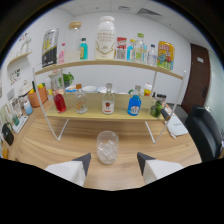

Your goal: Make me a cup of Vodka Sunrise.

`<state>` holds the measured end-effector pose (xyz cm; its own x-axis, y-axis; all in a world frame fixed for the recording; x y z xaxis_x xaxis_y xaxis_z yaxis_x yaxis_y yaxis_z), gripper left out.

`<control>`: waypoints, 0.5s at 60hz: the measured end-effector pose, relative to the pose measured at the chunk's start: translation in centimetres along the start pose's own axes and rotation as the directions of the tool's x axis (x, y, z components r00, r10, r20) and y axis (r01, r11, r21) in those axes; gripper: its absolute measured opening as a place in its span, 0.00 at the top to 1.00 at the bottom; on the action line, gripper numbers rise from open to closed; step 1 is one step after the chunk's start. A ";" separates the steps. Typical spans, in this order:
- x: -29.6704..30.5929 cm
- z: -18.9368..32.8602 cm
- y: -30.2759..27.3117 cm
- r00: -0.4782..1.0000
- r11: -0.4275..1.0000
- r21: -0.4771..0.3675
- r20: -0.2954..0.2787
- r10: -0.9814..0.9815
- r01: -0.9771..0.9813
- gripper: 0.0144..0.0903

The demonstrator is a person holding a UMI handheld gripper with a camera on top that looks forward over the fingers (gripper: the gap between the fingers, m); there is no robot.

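A clear glass (107, 146) with ice in it stands on the wooden table (45, 145), just ahead of my fingers and roughly midway between their tips. My gripper (113, 159) is open and holds nothing. Behind the glass, on the lower shelf (95, 114), a row of bottles stands: one with red liquid (59, 98), a clear one (80, 99), a clear one with a red label (107, 100) and a blue one (134, 102). The upper shelf (107, 62) carries more bottles, a large white jar (105, 35) and packets.
The white shelf frame's legs (55, 131) stand on the table to either side of the glass. A dark chair (207, 131) is at the right. Small items and a plant pot (35, 96) sit at the left.
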<state>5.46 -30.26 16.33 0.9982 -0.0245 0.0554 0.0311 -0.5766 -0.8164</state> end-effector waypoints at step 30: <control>-4.6 -2.8 3.3 0.999 0.999 -0.004 -0.006 0.042 -0.042 0.06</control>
<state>0.78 -34.31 15.02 0.9982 -0.0539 0.0243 -0.0114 -0.5786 -0.8155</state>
